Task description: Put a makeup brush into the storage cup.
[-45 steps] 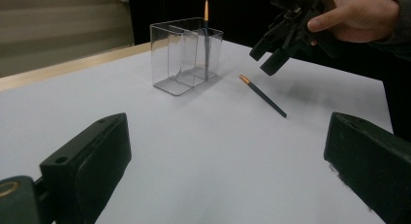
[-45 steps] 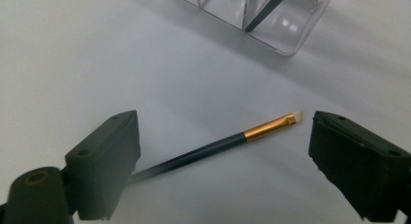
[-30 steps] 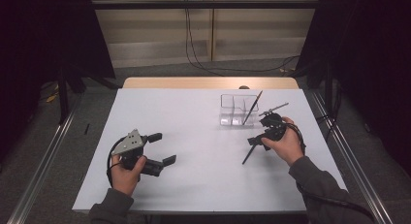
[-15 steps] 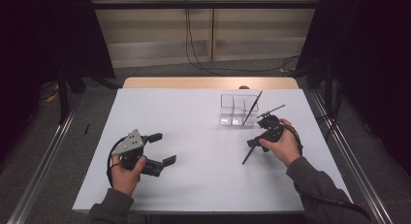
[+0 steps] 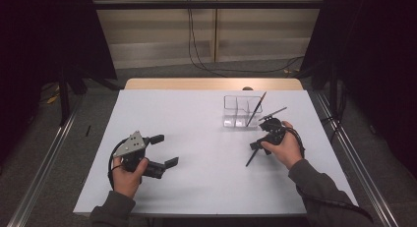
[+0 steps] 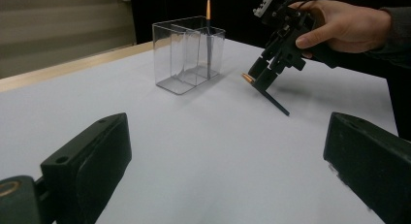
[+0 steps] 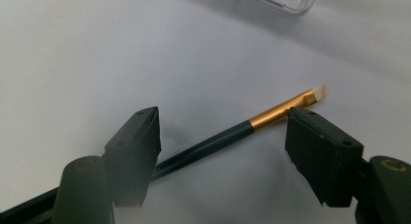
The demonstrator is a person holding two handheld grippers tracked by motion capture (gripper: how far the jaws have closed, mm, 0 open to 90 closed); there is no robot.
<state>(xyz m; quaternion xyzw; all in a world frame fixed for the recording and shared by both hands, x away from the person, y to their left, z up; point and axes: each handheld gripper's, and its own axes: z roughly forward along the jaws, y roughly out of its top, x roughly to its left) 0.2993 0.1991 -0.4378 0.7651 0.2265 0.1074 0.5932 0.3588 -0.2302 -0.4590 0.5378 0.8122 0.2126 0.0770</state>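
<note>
Straddling a black brush on the table, right gripper jaws closing, seemingly not yet pressing, left gripper jaws apart.

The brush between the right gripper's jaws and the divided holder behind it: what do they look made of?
Brush: dark glossy handle, likely lacquered wood or plastic; gold band reads as metal by its sheen; pale flat bristles, fibre unclear. Holder: clear hard plastic, probably acrylic, since the table shows through its walls.

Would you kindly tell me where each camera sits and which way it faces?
High view: above the person's side, looking forward and down on the white table; both forearms show.
Left gripper view: on the left tool, facing the clear organizer; both views share it.
Right gripper view: on the right tool, looking down at the brush.
</note>
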